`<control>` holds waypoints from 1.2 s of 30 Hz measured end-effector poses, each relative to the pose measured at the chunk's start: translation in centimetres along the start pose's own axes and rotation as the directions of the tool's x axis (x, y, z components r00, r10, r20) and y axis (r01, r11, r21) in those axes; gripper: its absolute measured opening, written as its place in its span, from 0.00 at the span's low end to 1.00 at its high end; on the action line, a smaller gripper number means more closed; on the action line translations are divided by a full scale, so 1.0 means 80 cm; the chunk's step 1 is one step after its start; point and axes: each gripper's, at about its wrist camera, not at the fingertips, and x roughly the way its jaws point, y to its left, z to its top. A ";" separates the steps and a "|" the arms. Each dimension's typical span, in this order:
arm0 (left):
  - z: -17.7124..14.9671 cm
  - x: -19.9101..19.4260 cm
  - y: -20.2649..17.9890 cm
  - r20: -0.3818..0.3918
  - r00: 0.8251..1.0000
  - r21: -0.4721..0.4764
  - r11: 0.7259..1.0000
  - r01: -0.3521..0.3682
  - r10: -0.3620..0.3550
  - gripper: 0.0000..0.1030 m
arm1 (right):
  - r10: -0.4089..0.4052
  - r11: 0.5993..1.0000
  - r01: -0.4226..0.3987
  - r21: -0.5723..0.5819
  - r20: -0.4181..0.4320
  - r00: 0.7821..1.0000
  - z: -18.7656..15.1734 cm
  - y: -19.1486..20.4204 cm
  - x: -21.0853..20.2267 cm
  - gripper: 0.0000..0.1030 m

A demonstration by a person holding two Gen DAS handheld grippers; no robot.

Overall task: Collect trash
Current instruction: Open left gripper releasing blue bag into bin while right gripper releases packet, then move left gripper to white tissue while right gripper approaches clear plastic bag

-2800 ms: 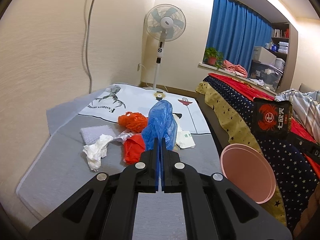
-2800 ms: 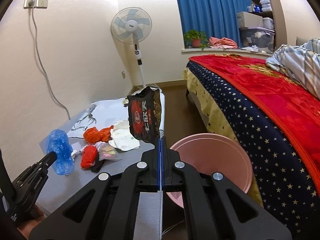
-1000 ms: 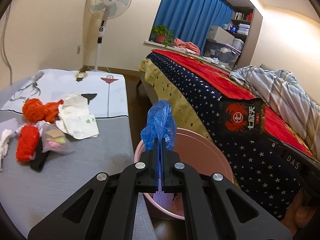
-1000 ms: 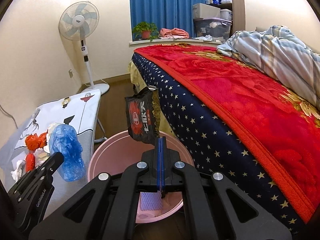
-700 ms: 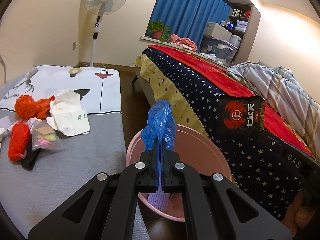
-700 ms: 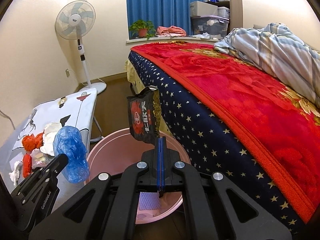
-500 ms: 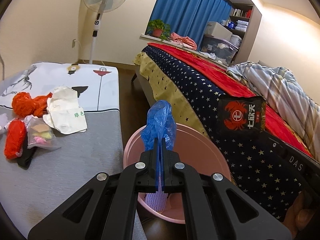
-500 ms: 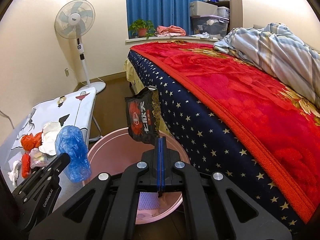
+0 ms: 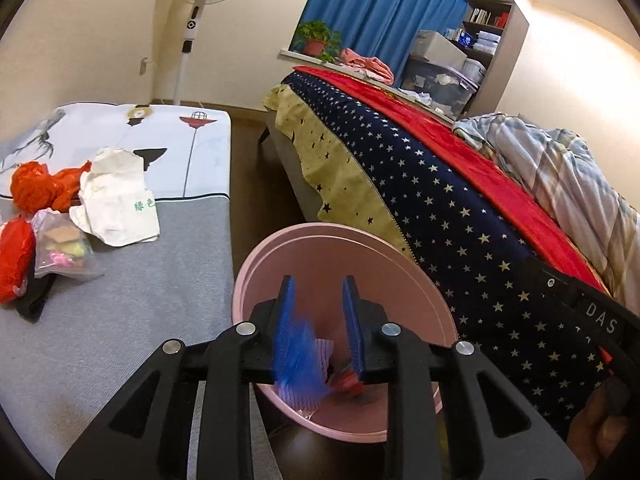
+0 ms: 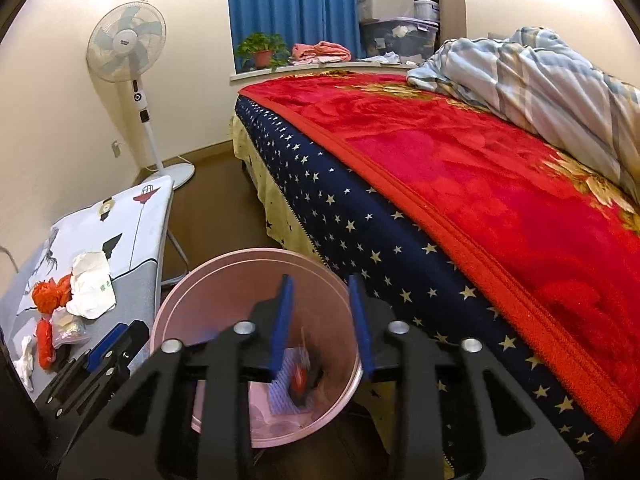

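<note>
My left gripper [image 9: 318,294] is open over the pink bin [image 9: 404,272]. The blue plastic bag [image 9: 302,364], blurred, drops between the fingers into the bin. My right gripper [image 10: 322,292] is open over the same bin [image 10: 188,300]; the black and red snack packet [image 10: 302,376], blurred, falls inside it. A purple foam net [image 9: 308,398] lies at the bin's bottom. More trash lies on the grey board [image 9: 120,320]: orange bags [image 9: 40,186], a white bag [image 9: 116,204], a clear pouch [image 9: 62,248], a red bag [image 9: 14,260].
The bed with a starred navy cover and red blanket [image 10: 480,184] stands right of the bin. A standing fan [image 10: 132,56] is by the far wall. The left gripper's body shows in the right wrist view [image 10: 100,364], beside the bin. White tissue [image 10: 26,360] lies at the board's near end.
Both grippers have opened over the bin. The blue bag has left the left gripper and the snack packet has left the right gripper; both are falling into the bin.
</note>
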 end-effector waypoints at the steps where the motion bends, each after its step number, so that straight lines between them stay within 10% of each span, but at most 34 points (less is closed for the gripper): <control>1: 0.001 -0.003 0.000 0.006 1.000 0.003 1.000 -0.001 0.001 0.23 | 0.005 1.000 -0.005 -0.005 0.003 1.000 0.000 0.001 -0.001 0.30; 18: 0.015 -0.103 0.075 0.125 0.982 -0.045 0.989 -0.139 0.144 0.23 | 0.181 0.983 -0.177 -0.057 0.069 0.981 -0.005 0.044 -0.036 0.30; 36: -0.006 -0.187 0.223 0.158 0.869 -0.238 0.872 -0.427 0.468 0.23 | 0.415 0.900 -0.409 -0.153 0.007 0.910 -0.037 0.188 -0.033 0.29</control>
